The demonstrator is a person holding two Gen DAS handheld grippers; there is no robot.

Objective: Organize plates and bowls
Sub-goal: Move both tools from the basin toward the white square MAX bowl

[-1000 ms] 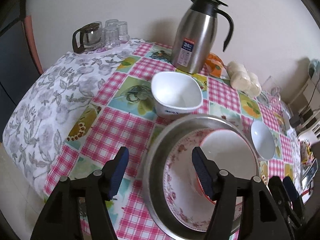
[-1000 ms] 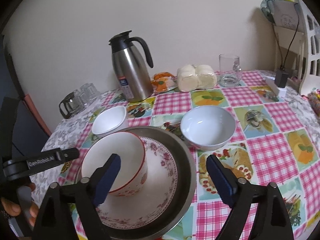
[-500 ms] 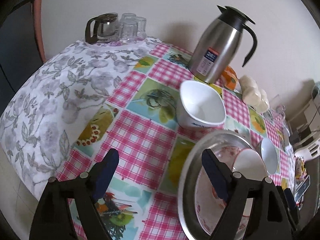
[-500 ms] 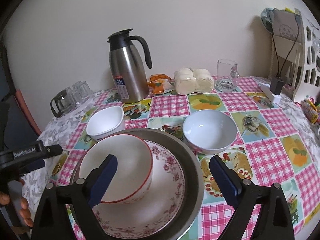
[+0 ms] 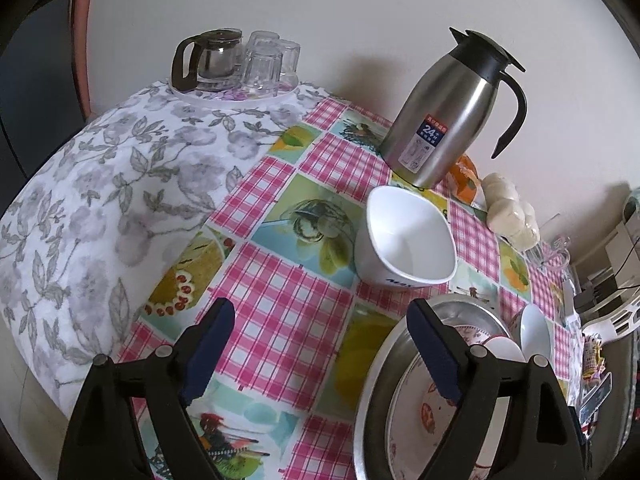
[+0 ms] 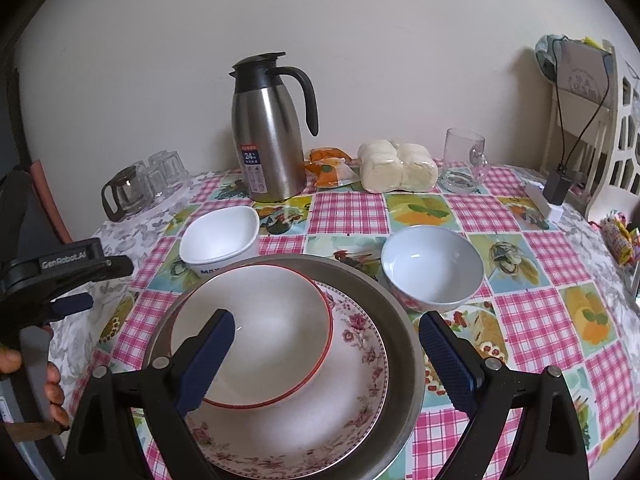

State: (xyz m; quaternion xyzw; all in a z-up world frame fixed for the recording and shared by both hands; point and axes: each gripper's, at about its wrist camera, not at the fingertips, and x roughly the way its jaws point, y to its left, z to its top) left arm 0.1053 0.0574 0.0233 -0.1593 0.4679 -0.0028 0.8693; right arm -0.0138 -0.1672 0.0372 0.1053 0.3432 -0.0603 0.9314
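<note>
A red-rimmed bowl sits in a floral plate, which lies in a wide steel basin. My right gripper hovers open over this stack with nothing gripped. A white square bowl stands behind the basin and a round white bowl to its right. My left gripper is to the left of the basin, over bare tablecloth. Its jaws are opening and nothing is between them. The square bowl lies just beyond its right finger.
A steel thermos jug stands at the back, with a glass pot and glasses on the left. Wrapped buns, an orange packet and a glass mug line the wall. A charger and a white chair are on the right.
My left gripper has pulled leftward off the stack, where one finger was inside the red-rimmed bowl, and its jaws have spread wider. The right gripper has edged slightly over the stack.
</note>
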